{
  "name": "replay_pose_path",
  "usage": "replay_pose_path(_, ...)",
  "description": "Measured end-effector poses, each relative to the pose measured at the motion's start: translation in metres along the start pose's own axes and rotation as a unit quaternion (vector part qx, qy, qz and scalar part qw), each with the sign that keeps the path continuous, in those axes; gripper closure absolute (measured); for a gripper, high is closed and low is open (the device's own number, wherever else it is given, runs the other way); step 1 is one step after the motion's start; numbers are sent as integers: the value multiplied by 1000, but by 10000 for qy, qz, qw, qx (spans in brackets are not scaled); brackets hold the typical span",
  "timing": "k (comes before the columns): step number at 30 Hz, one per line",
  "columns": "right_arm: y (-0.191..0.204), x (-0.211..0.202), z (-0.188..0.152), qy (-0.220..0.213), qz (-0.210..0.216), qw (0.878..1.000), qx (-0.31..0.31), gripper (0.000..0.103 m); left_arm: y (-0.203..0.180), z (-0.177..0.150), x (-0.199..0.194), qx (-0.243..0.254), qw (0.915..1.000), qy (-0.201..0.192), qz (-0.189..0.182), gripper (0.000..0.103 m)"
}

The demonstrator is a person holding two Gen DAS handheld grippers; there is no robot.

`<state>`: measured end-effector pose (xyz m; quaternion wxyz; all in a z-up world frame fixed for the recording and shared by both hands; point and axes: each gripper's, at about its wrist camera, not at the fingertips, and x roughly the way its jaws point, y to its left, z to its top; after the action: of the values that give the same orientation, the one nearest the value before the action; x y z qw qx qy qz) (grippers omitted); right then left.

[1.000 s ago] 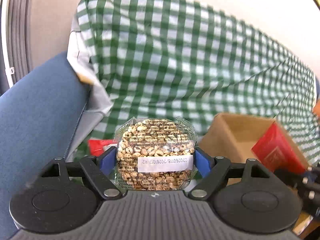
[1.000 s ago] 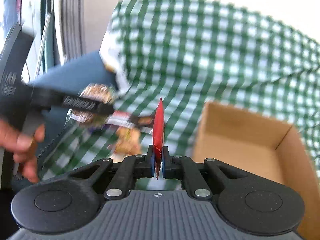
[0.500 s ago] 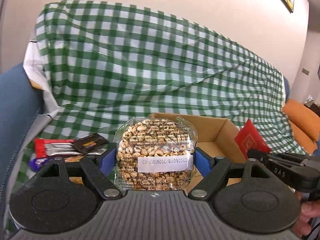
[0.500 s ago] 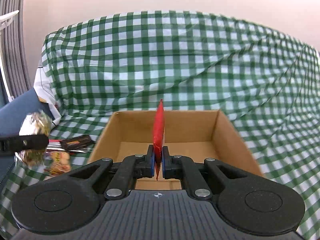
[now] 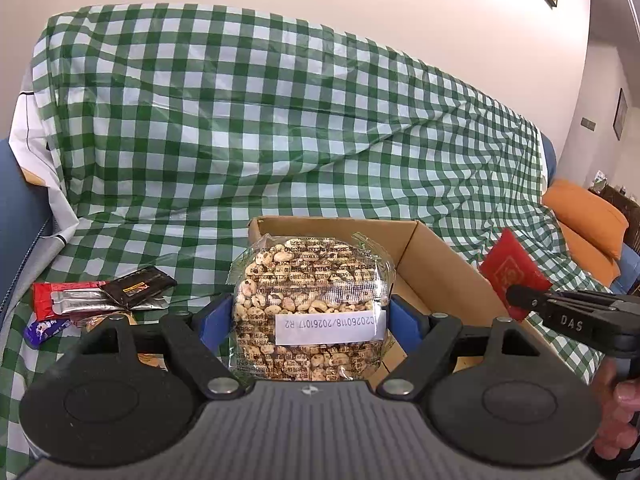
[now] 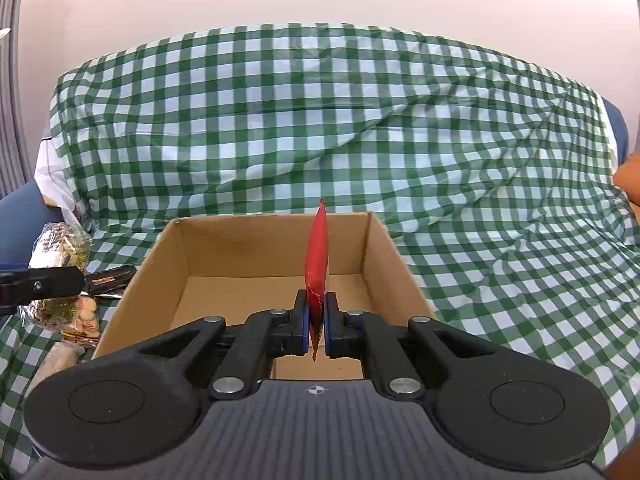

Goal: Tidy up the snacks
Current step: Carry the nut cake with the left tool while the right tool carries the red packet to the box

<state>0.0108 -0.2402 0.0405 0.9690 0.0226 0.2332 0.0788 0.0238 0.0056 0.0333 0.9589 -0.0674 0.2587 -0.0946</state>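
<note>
Gingham cloth (image 5: 280,128) in green and white drapes a sofa across the left wrist view, with an open cardboard box (image 5: 436,268) resting on it in the middle. Left of the box lies a loose pile of snack bars (image 5: 100,300), red, silver and black wrappers overlapping. An orange cushion (image 5: 584,220) sits at far right. The left gripper (image 5: 310,320) stands wide, its blue pads pressed on both sides of a clear puffed grain pack (image 5: 308,300) with a white label, held upright in front of the box. At right, the right gripper (image 5: 516,300) pinches a red packet (image 5: 512,272) beside the box's right wall. Seen from the right wrist, the box (image 6: 160,256) lies straight ahead, its floor bare, nothing blocking its mouth. The right gripper (image 6: 316,320) is closed tight on the red packet (image 6: 317,252), edge-on and upright above the box's near side. The grain pack (image 6: 60,248) and left gripper (image 6: 76,280) show at far left, above more snacks.
</note>
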Motion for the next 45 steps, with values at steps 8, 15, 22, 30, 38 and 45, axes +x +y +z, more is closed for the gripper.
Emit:
replay_pose_path(8,-17,-9,-3,-76,-128,9998,123,97,-15,-5,-3,98,9996,-152,-238,18)
replay_pose_path(15,-20,-9,-4,-95,-229,9996,114,97,-31,-13,1,279,9984,-189,-462,18)
replay_pose_path(22,-17,-6,-4,-104,-277,9995,113,97,-31,-14,4,299,9979,-190,-545,18)
replay_pose_path(30,-9,-4,-5,-114,-250,9996,23,97,-31,-14,4,340,9976,-184,-576,18)
replay_pose_path(38,-9,-3,-4,-140,-262,9996,17,97,-31,-15,3,331,9973,-193,-632,18)
replay_pose_path(45,-11,-5,-4,-157,-291,9994,48,96,-34,-16,2,351,9964,-203,-742,18)
